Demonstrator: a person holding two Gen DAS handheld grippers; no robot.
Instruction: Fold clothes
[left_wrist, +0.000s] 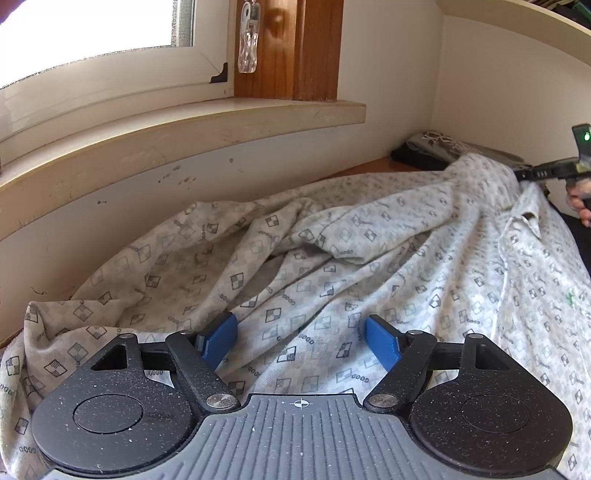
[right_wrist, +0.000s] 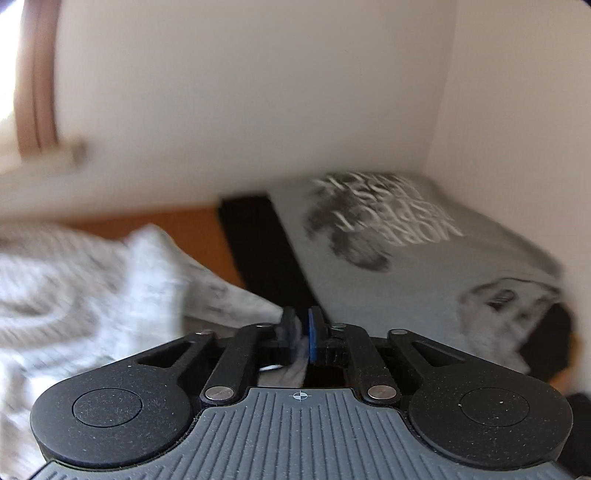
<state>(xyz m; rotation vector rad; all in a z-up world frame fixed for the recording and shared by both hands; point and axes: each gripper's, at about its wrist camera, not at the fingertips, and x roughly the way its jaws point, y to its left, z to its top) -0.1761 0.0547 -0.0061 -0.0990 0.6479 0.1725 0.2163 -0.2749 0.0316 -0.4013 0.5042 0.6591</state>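
Left gripper: seen nearest the left wrist camera, black with blue fingers that are spread wide; cloth is spread beneath and between them, and no pinch on it is shown.
Garment: a pale cotton shirt printed with small checked squares and the word GOOD is spread in loose folds across the orange-brown worktop, from the near left corner to the far right.
Lifted part: the far right end of the shirt is drawn up into a peak where it is met by the right gripper, seen from the left wrist view.
Right gripper: in its own view the fingers are set narrow, nearly together, and a fold of the pale cloth is pinched between them.
Hand: part of a person's hand is seen behind the right gripper at the frame's right edge.
Folded pile: a grey T-shirt with white lettering and a dark print is laid flat in the corner, on a black garment; both are well apart from the left gripper.
Surroundings: a cream window sill and a brown wooden frame are placed above the worktop; a clear plastic piece is hung on the frame.
Sharpness: the right wrist view is blurred.
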